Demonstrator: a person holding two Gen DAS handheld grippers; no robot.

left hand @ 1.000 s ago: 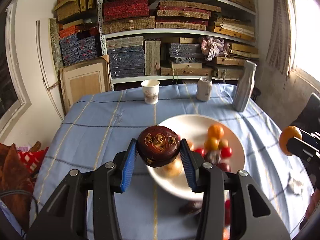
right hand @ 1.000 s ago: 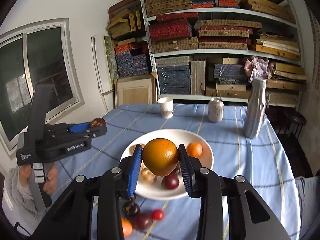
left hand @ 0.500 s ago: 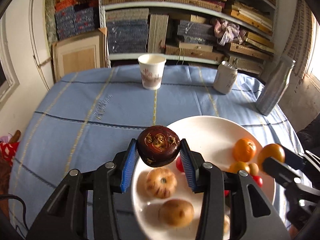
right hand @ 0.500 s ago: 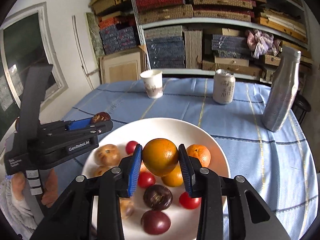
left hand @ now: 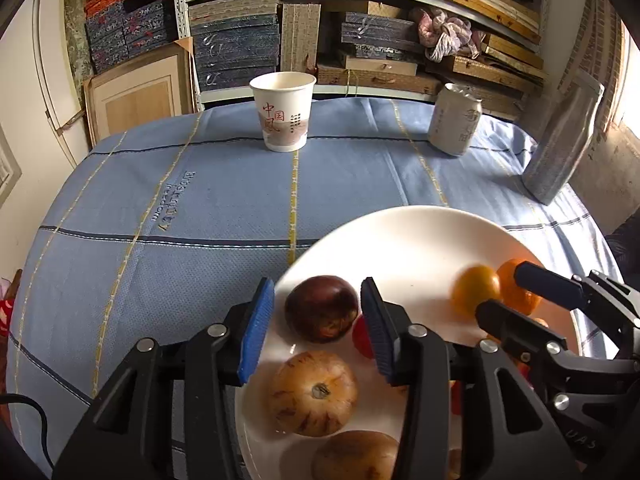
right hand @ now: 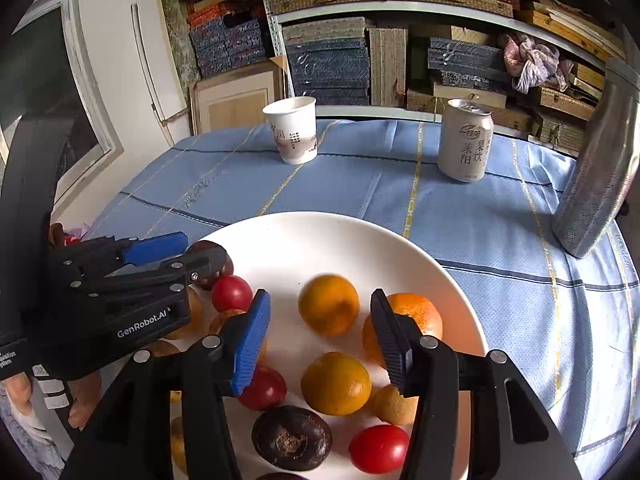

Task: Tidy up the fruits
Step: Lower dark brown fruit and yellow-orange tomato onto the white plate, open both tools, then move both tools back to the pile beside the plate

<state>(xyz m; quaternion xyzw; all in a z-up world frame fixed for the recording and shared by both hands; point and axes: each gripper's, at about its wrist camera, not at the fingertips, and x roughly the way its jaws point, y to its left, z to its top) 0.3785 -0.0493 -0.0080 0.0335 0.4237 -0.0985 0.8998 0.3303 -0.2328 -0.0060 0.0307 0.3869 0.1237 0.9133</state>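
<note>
A white plate (left hand: 400,216) on the blue cloth holds several fruits. My left gripper (left hand: 316,286) hangs over its near left part. A dark purple-brown fruit (left hand: 321,308) lies on the plate between the blue pads, with a gap on its left side. My right gripper (right hand: 319,296) is opening over the plate's middle. A slightly blurred orange (right hand: 329,306) sits between its pads, clear of both. In the right wrist view the left gripper (right hand: 180,252) comes in from the left. Around them lie other oranges (right hand: 336,384), red tomatoes (right hand: 231,293), a dark fruit (right hand: 291,438) and a tan striped fruit (left hand: 312,394).
A paper cup (left hand: 283,112), a drink can (left hand: 454,120) and a silver bottle (left hand: 564,140) stand at the table's far side. Shelves stacked with boxes fill the wall behind. A person's hand (right hand: 84,400) holds the left gripper's handle at the lower left.
Both grippers came down and forward over the plate. The dark fruit left the left pads and rolled over on the plate. The right jaws widened and the orange dropped out of them.
</note>
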